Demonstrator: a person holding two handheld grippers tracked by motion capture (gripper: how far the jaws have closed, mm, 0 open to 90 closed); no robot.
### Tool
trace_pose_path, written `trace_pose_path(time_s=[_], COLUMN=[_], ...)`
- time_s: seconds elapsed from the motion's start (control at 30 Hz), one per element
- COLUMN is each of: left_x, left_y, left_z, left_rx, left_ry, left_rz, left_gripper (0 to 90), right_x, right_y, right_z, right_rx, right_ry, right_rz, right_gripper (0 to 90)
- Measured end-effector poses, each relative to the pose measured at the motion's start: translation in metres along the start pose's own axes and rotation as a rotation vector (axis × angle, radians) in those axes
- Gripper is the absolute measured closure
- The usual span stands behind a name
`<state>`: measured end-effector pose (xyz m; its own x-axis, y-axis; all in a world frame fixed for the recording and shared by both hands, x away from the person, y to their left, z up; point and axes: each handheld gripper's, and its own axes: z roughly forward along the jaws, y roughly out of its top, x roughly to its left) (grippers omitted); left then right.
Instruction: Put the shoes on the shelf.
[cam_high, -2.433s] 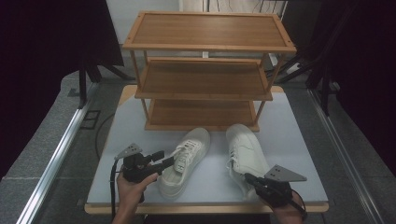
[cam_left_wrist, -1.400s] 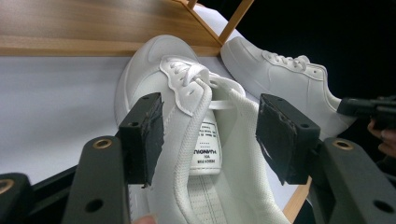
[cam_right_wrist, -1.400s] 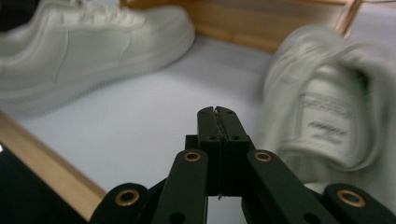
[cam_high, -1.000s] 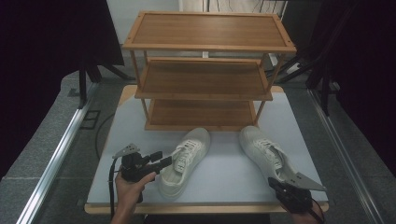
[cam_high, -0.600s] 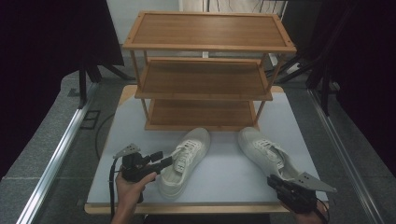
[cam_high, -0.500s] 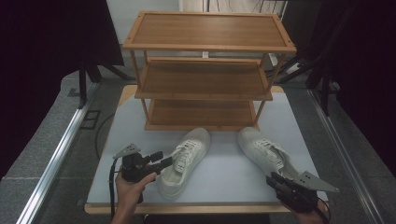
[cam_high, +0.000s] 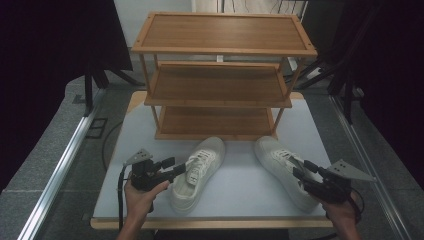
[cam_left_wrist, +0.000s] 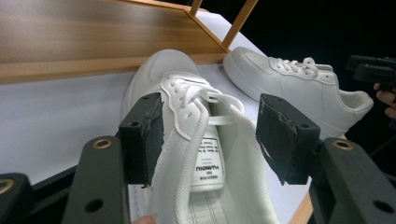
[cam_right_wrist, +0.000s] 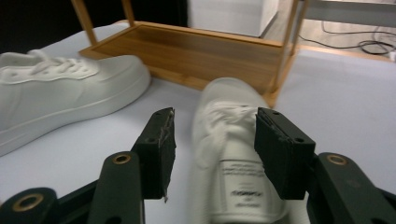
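Straddling the left shoe (cam_high: 196, 172) at its collar, my left tongs (cam_high: 176, 169) stood wide, one pad outside the near wall, the other hanging inside the mouth over the tongue, neither pressing. To do this step well, I judged, I should close squarely on that wall and lift level toward the rack (cam_high: 218, 79) at twelve o'clock. My left hand (cam_high: 142, 194) lay low at seven o'clock of the table (cam_high: 120, 165), wrist flat, tongs pointing toward three.

My right tongs (cam_high: 299, 168) had just been opening, nothing pinched between them; the right shoe (cam_high: 285, 170) sat on the table under and beyond their tips, toe toward eleven. My right hand (cam_high: 340, 212) was at five o'clock, tongs aimed toward ten, tilted slightly down. Both shoes lay just before the rack's bottom shelf, apart from each other.
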<state>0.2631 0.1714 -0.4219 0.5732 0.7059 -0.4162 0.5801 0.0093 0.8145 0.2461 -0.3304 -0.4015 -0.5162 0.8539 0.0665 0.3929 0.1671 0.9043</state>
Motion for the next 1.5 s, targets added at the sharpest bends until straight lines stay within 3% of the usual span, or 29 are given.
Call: trace_pose_path(time_s=[0.17, 0.37, 0.5, 0.73, 0.87, 1.0, 1.13, 1.27, 1.4, 1.47, 1.5], left_x=[0.003, 0.009, 0.011, 0.011, 0.007, 0.008, 0.005, 0.004, 0.002, 0.003, 0.005], left_y=[0.001, 0.001, -0.001, -0.003, -0.004, -0.003, 0.0, -0.001, -0.003, -0.004, -0.004], left_z=[0.001, 0.005, 0.012, 0.024, 0.033, 0.04, 0.054, 0.061, 0.065, 0.069, 0.069], left_rx=[0.004, 0.028, 0.05, 0.078, 0.1, 0.11, 0.143, 0.15, 0.162, 0.184, 0.177], left_ry=[0.014, 0.042, 0.074, 0.095, 0.122, 0.135, 0.16, 0.181, 0.193, 0.211, 0.199], left_rz=[0.009, 0.009, 0.033, 0.055, 0.099, 0.104, 0.139, 0.153, 0.184, 0.188, 0.164], left_gripper=[41.9, 40.8, 40.4, 39.9, 39.7, 39.2, 39.8, 42.2, 49.8, 54.7, 56.3], right_x=[-0.013, -0.024, -0.036, -0.044, -0.045, -0.048, -0.055, -0.058, -0.061, -0.064, -0.065], right_y=[0.004, 0.003, 0.001, 0.003, 0.001, -0.003, -0.004, -0.003, -0.008, -0.009, -0.009], right_z=[0.004, 0.011, 0.019, 0.031, 0.038, 0.043, 0.05, 0.057, 0.065, 0.068, 0.068], right_rx=[0.004, 0.057, 0.095, 0.133, 0.159, 0.184, 0.214, 0.237, 0.271, 0.263, 0.258], right_ry=[-0.021, -0.05, -0.06, -0.037, -0.024, -0.022, -0.026, -0.009, -0.029, -0.017, -0.01], right_rz=[0.001, -0.03, -0.023, -0.02, -0.05, -0.062, -0.073, -0.095, -0.11, -0.099, -0.096], right_gripper=[45.5, 44.7, 44.7, 42.8, 43.0, 43.6, 44.8, 46.6, 51.1, 53.1, 53.8])
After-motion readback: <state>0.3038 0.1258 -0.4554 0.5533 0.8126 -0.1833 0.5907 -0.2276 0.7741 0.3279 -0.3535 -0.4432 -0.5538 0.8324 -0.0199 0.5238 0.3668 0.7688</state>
